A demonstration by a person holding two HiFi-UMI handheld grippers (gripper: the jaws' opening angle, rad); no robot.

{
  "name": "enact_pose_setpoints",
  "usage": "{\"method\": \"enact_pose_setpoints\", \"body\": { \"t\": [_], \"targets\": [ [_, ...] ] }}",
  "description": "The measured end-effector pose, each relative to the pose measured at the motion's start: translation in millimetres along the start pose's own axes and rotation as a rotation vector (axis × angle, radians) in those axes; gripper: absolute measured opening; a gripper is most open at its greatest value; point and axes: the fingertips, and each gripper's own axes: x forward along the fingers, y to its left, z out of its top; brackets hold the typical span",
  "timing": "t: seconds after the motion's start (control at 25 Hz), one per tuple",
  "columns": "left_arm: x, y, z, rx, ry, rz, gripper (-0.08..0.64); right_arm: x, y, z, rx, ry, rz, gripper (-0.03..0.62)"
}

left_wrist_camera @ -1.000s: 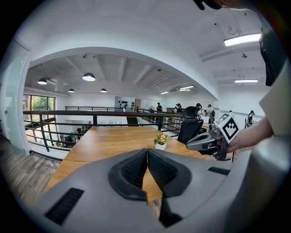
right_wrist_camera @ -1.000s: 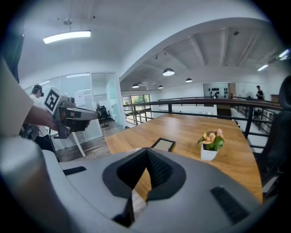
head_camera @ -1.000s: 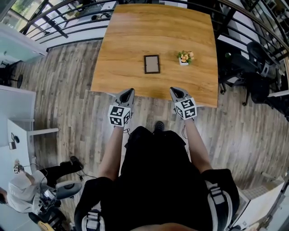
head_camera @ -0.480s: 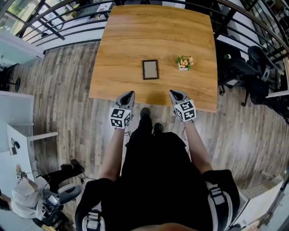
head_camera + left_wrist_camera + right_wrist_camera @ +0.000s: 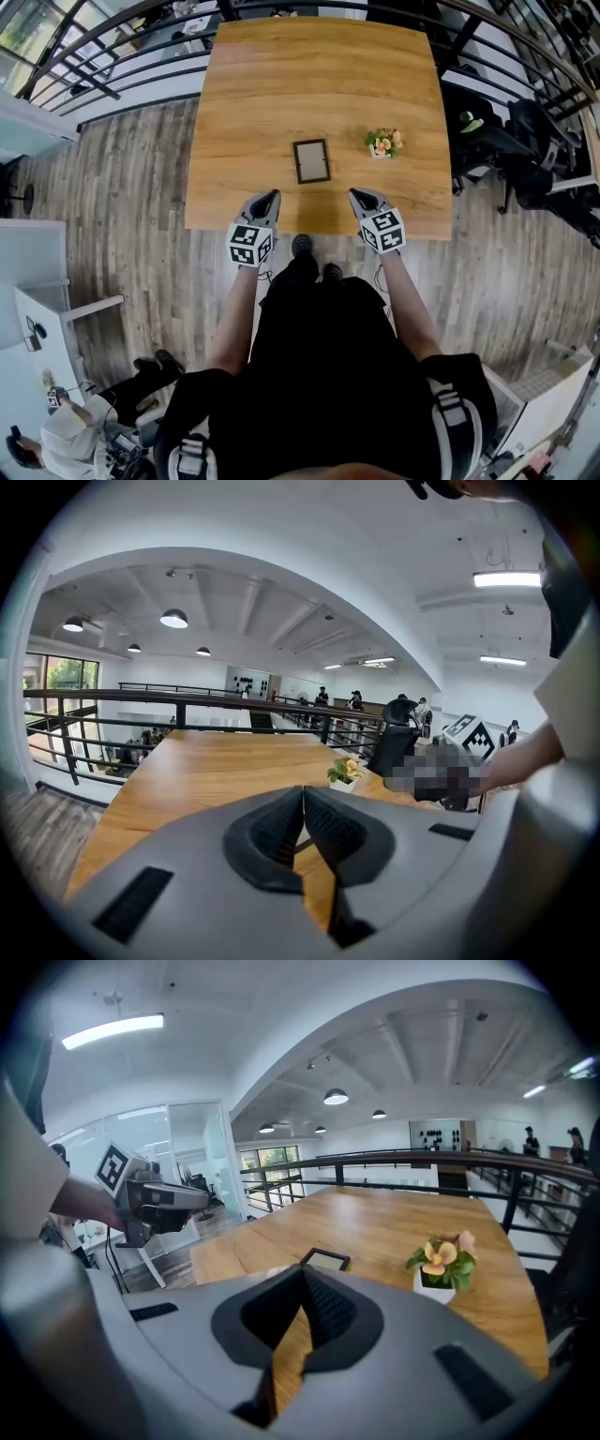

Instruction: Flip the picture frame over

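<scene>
Two grippers hang side by side at the near edge of the wooden worktop (image 5: 309,75). The left gripper (image 5: 269,195) and the right gripper (image 5: 356,194) both have their jaws pressed together with nothing between them.

The picture frame (image 5: 311,160) lies flat on the worktop just beyond them, about midway between the two and set back from the near edge. Its dark border surrounds a grey panel, though from here I can't say whether that is the front or the back. A small potted flower (image 5: 383,142) in a white pot stands to its right, apart from it.

The print that shows is the black-and-white square patterns on the marker cubes (image 5: 248,243).

Bare wood lies open on every side of the frame, widest toward the far edge, where a dark railing (image 5: 141,697) runs. Dark office chairs (image 5: 530,127) stand off the right edge.
</scene>
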Motion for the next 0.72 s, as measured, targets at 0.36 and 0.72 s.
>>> {"method": "enact_pose_setpoints", "body": {
  "t": [0.36,0.72],
  "targets": [
    [37.6,32.1,6.9,0.019,0.020,-0.096,0.021,31.6,-8.4,14.5,0.014,0.012,-0.064,0.008],
    [61.0,40.7,1.7,0.030,0.040,-0.199,0.021,45.0,-7.6,16.6,0.043,0.008,-0.132,0.008]
  ]
}}
